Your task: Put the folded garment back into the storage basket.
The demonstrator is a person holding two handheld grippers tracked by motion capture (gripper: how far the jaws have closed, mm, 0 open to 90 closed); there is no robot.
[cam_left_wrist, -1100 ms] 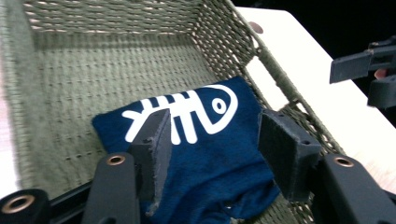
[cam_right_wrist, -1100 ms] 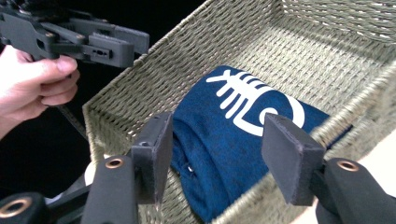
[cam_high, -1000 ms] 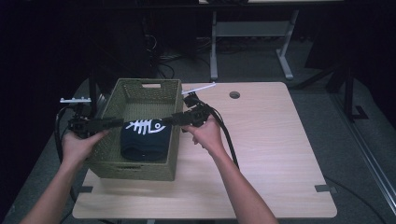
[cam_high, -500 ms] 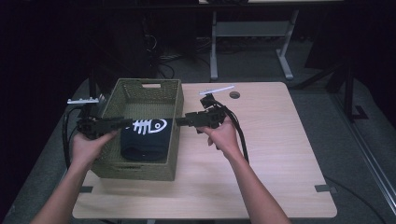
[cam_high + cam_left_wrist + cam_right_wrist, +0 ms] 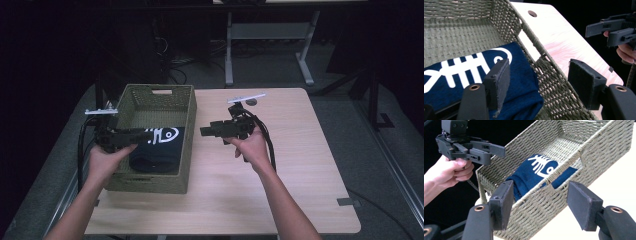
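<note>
A woven olive basket (image 5: 150, 181) stands on the left of the table. A folded navy cloth (image 5: 159, 146) with a white fish-skeleton print lies inside it. My left gripper (image 5: 146, 134) hovers over the basket's left side. In its own view the left gripper (image 5: 541, 85) is open, with the cloth (image 5: 471, 75) under its left jaw and the basket's wall (image 5: 549, 72) between the jaws. My right gripper (image 5: 204, 131) is held over the table just right of the basket. It (image 5: 540, 205) is open and empty, facing the basket (image 5: 586, 162) and cloth (image 5: 536, 171).
The light wooden table (image 5: 280, 190) stretches to the right of the basket, with a round cable hole (image 5: 250, 101) near its far edge. Table legs and cables stand on the dark floor behind. A black cable trails from each gripper.
Both grippers have drawn apart from over the cloth. The right one has moved right, out of the basket and over the table; the left has pulled back left. The cloth stays in the basket.
</note>
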